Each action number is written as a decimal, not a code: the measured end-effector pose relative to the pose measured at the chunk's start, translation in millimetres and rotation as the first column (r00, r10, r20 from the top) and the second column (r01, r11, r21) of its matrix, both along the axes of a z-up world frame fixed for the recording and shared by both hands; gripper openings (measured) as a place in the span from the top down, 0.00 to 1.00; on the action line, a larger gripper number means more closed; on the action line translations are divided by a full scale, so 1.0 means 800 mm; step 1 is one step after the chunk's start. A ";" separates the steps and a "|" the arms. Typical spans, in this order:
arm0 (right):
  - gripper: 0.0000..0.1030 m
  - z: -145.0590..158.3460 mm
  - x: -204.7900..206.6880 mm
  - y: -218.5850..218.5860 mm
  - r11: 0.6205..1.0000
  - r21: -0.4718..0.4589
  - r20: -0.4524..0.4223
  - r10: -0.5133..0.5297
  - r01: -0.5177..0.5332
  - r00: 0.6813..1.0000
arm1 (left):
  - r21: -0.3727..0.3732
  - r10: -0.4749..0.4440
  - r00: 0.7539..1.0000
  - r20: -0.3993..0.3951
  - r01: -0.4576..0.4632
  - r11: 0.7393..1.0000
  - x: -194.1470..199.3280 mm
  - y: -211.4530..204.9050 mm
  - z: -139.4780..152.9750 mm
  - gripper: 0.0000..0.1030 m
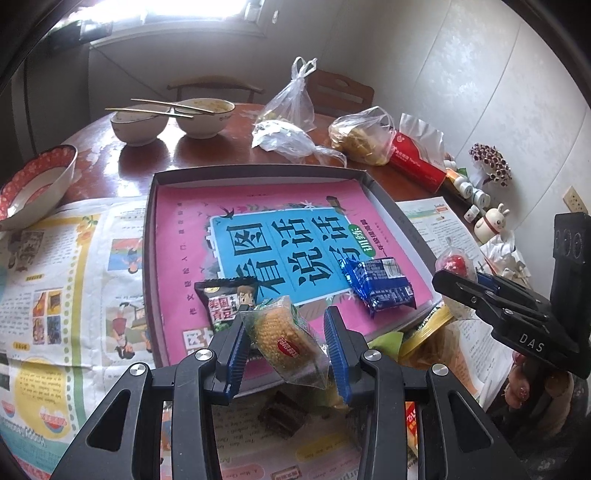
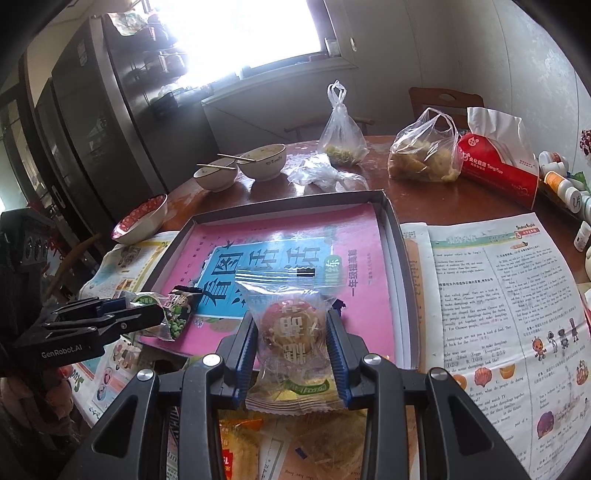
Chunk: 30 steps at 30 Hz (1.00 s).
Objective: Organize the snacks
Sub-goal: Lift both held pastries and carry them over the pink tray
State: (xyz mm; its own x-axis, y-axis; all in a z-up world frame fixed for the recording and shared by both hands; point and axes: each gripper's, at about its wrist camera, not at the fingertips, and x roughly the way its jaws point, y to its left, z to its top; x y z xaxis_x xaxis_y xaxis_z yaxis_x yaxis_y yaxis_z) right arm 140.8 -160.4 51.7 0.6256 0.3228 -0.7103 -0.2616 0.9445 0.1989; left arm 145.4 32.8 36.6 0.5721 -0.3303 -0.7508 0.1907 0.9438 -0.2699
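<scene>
The left gripper (image 1: 288, 341) is clamped on a yellow snack (image 1: 286, 341), held over the near edge of the box (image 1: 388, 201). A clear-wrapped cake (image 2: 291, 332) is pinched by the right gripper (image 2: 291, 345) above the same edge. A blue packet (image 1: 380, 288) and a pea packet (image 1: 225, 299) are lying inside.

In the left wrist view the yellow corn-pattern snack (image 1: 286, 338) hides the lower edge of the pink book (image 1: 184, 236) at six o'clock, and a dark brown packet (image 1: 282, 413) beneath it is too blurred to read. The red patterned bowl (image 1: 33, 184) is cut off at nine o'clock. In the right wrist view the clear-wrapped round cake (image 2: 291, 339) covers the blue packet (image 2: 339, 304) (only a corner shows), and the window (image 2: 240, 33) at twelve o'clock is blown out white.
</scene>
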 end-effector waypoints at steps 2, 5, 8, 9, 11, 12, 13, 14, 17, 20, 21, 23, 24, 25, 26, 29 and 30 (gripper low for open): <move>0.64 0.000 0.003 0.000 1.000 0.001 0.000 -0.003 0.003 1.000 | 0.003 -0.004 1.000 -0.004 0.004 1.000 0.004 -0.002 -0.002 0.61; 0.64 0.001 0.009 -0.001 1.000 0.002 -0.003 -0.006 0.006 1.000 | 0.002 -0.011 1.000 -0.007 0.011 1.000 0.011 -0.006 -0.003 0.61; 0.64 0.001 0.015 -0.003 1.000 0.003 -0.004 -0.012 0.012 1.000 | 0.007 -0.019 1.000 -0.009 0.019 1.000 0.017 -0.011 -0.003 0.61; 0.64 0.001 0.017 -0.004 1.000 0.003 -0.004 -0.015 0.015 1.000 | 0.008 -0.022 1.000 -0.009 0.022 1.000 0.019 -0.013 -0.003 0.61; 0.64 0.002 0.020 -0.006 1.000 0.005 -0.003 -0.022 0.022 1.000 | 0.006 -0.027 1.000 -0.012 0.027 1.000 0.023 -0.016 -0.005 0.61; 0.64 0.003 0.021 -0.008 1.000 0.006 -0.003 -0.025 0.025 1.000 | 0.006 -0.031 0.999 -0.015 0.031 1.000 0.025 -0.017 -0.006 0.61; 0.64 0.003 0.024 -0.009 1.000 0.005 -0.003 -0.030 0.030 1.000 | 0.005 -0.033 0.999 -0.019 0.034 0.999 0.027 -0.019 -0.008 0.61; 0.64 0.002 0.025 -0.010 0.999 0.005 -0.003 -0.033 0.033 0.999 | 0.005 -0.035 0.999 -0.022 0.035 0.999 0.028 -0.020 -0.009 0.61; 0.64 0.001 0.029 -0.016 0.999 0.006 -0.007 -0.046 0.046 0.999 | 0.004 -0.041 0.999 -0.031 0.041 0.999 0.032 -0.025 -0.013 0.61; 0.64 -0.003 0.033 -0.021 0.998 0.005 -0.015 -0.059 0.059 0.998 | 0.006 -0.046 0.998 -0.038 0.046 0.999 0.036 -0.028 -0.017 0.61; 0.64 -0.004 0.035 -0.022 0.998 0.005 -0.019 -0.062 0.062 0.998 | 0.007 -0.047 0.998 -0.038 0.047 0.999 0.037 -0.029 -0.017 0.61; 0.64 -0.008 0.039 -0.025 0.997 0.001 -0.031 -0.072 0.072 0.997 | 0.010 -0.048 0.998 -0.041 0.049 0.999 0.039 -0.031 -0.019 0.61; 0.64 -0.010 0.040 -0.026 0.997 0.002 -0.036 -0.073 0.073 0.997 | 0.012 -0.050 0.998 -0.042 0.051 0.999 0.040 -0.033 -0.020 0.61; 0.64 -0.012 0.041 -0.027 0.997 -0.001 -0.041 -0.076 0.076 0.996 | 0.013 -0.051 0.998 -0.043 0.052 0.999 0.040 -0.033 -0.020 0.61; 0.64 -0.014 0.043 -0.028 0.997 -0.005 -0.044 -0.077 0.077 0.996 | 0.013 -0.052 0.998 -0.044 0.053 0.999 0.041 -0.035 -0.020 0.61; 0.64 -0.020 0.046 -0.029 0.996 -0.019 -0.054 -0.083 0.082 0.995 | 0.013 -0.054 0.997 -0.046 0.054 0.998 0.043 -0.037 -0.022 0.61; 0.64 -0.022 0.047 -0.030 0.996 -0.021 -0.061 -0.087 0.086 0.994 | 0.013 -0.054 0.997 -0.047 0.055 0.998 0.043 -0.038 -0.022 0.61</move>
State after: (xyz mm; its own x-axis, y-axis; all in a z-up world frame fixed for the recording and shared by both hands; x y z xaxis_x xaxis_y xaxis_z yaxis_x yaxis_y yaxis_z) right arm 178.2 -184.5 34.3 0.6055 0.2561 -0.7535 -0.1670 0.9666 0.1943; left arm 179.8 2.7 19.0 0.5176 -0.3488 -0.7813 0.2296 0.9363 -0.2659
